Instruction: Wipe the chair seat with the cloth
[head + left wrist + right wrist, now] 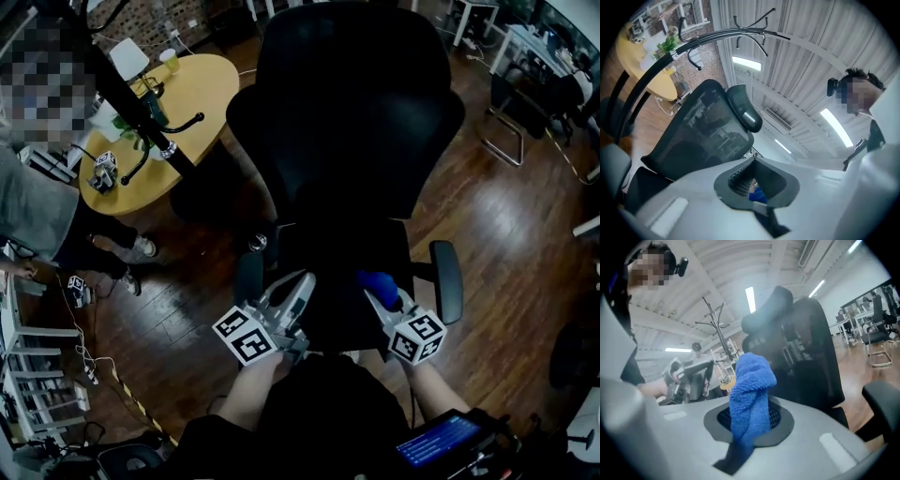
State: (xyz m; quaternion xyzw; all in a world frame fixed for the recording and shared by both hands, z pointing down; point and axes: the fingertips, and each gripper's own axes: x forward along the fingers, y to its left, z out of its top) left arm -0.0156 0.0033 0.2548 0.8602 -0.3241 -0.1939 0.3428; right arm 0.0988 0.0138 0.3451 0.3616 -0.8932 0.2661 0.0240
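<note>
A black office chair stands right in front of me, its mesh back (347, 112) at the top and its dark seat (342, 253) below it. A blue cloth (380, 283) is bunched upright in my right gripper (382, 292), which is shut on it just above the seat's front right. In the right gripper view the cloth (750, 394) rises from between the jaws of that gripper (747, 430), with the chair back (806, 352) behind it. My left gripper (298, 292) hovers over the seat's front left, open and holding nothing. The left gripper view shows a small gap between its jaws (754, 185).
Armrests (448, 281) (247, 279) flank the seat. A black coat stand (122, 94) and a round yellow table (187, 103) are at the back left, and a person (37, 206) stands at the left edge. More chairs and desks (525, 84) sit at the back right on wooden floor.
</note>
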